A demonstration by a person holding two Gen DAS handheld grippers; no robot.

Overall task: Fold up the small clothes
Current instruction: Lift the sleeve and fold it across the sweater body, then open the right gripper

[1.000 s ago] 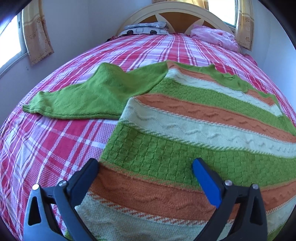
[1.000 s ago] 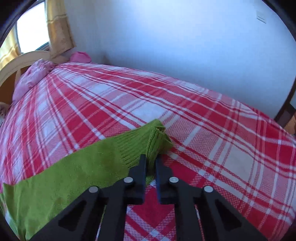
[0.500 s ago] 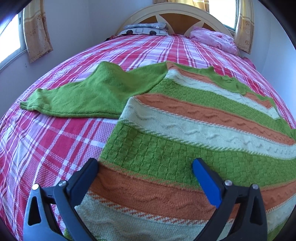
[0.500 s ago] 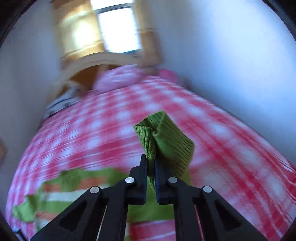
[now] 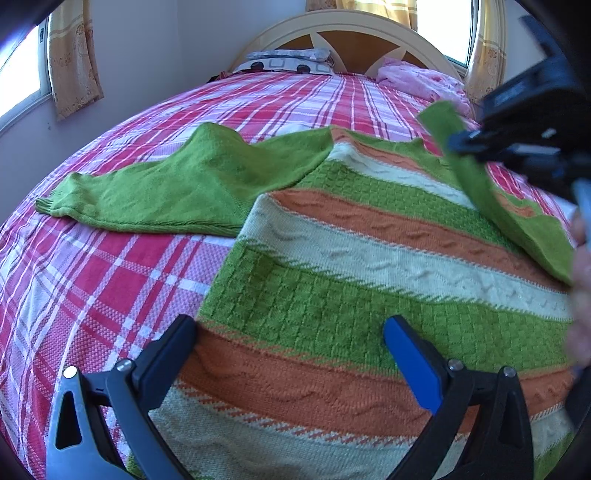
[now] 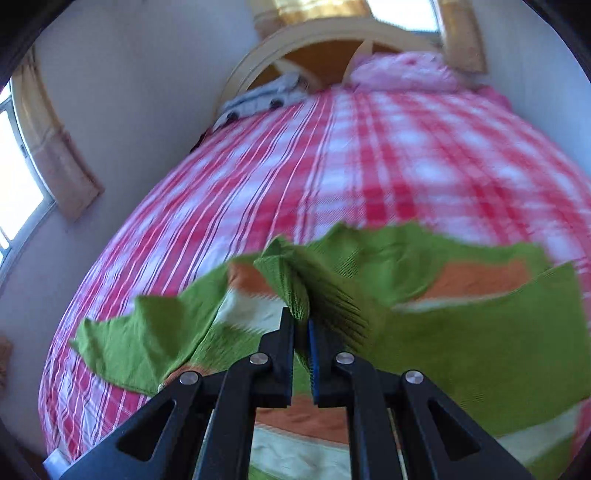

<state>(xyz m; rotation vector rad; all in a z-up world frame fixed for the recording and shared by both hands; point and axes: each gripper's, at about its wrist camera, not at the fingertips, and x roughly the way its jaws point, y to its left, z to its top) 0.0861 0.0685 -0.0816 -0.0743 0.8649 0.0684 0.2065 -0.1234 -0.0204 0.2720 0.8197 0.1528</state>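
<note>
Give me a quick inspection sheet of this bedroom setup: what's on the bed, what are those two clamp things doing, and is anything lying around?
Surface: bed with red plaid cover.
Job's things: striped sweater, green, orange and cream, spread flat; its left sleeve lies out to the side; its right sleeve is lifted over the body.
Clutter: grey patterned pillow and pink bundle at the headboard end.
Grippers: left gripper open, low above the sweater's hem, holding nothing; right gripper shut on the right sleeve's cuff, view blurred.
Cables: nothing seen.
Surroundings: wooden headboard, yellow curtains, windows, plain walls.
</note>
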